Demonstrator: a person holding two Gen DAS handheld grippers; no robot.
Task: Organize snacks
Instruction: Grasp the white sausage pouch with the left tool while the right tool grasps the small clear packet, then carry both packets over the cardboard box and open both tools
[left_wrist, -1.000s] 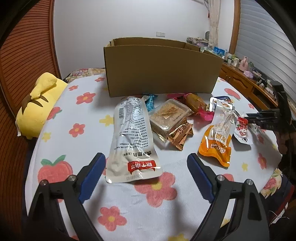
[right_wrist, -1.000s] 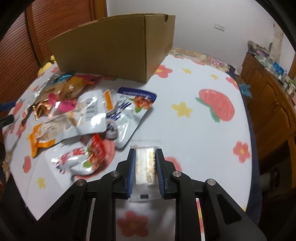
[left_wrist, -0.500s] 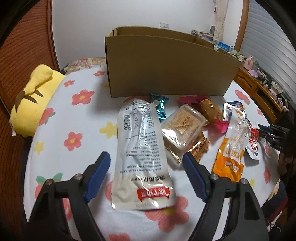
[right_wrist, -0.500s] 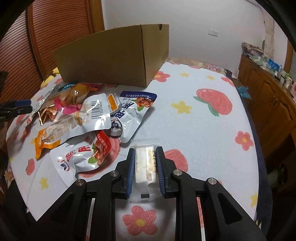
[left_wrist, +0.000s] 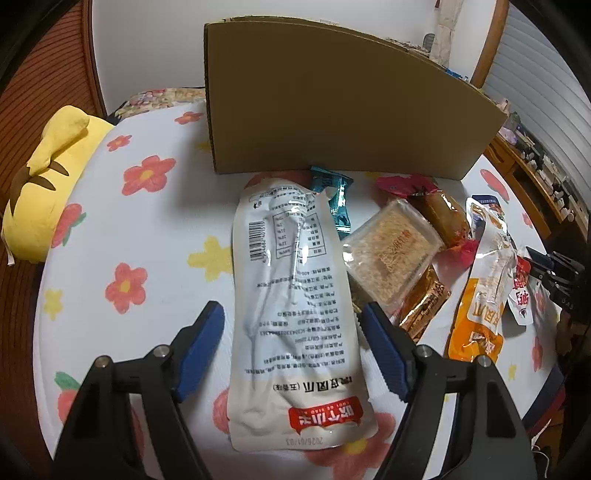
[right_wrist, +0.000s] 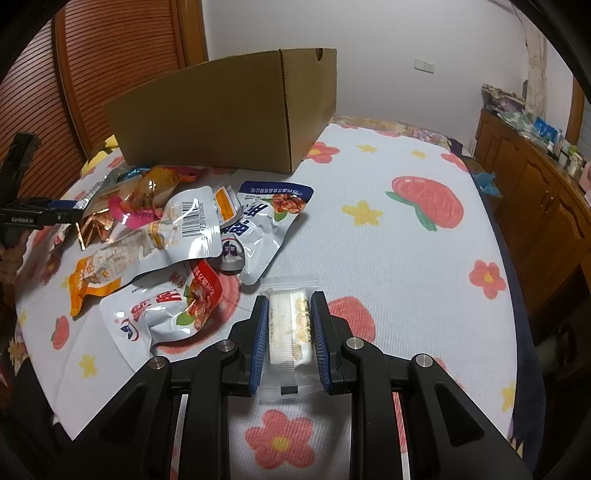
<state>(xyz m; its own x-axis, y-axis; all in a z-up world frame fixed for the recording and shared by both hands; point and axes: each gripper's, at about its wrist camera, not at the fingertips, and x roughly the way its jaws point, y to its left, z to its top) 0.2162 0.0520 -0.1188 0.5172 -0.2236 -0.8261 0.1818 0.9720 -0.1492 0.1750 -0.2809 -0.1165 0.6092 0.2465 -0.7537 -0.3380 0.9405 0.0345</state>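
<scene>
Box: the cardboard box (left_wrist: 332, 110) stood behind the snack pile.
Long pouch: the white pouch (left_wrist: 291, 314) lay flat between my left gripper (left_wrist: 291, 350)'s spread jaws, untouched; I judged it light, slippery, best pinched across its width.
Small packet: my right gripper (right_wrist: 288, 332) pinched the clear packet (right_wrist: 286, 328).

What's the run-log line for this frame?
left gripper: open, straddling long white pouch | right gripper: shut on small clear packet | cardboard box: behind pile

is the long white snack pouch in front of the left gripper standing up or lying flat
Lying flat. The long white pouch rests printed side up on the flowered cloth, between the left gripper's open fingers.
</scene>
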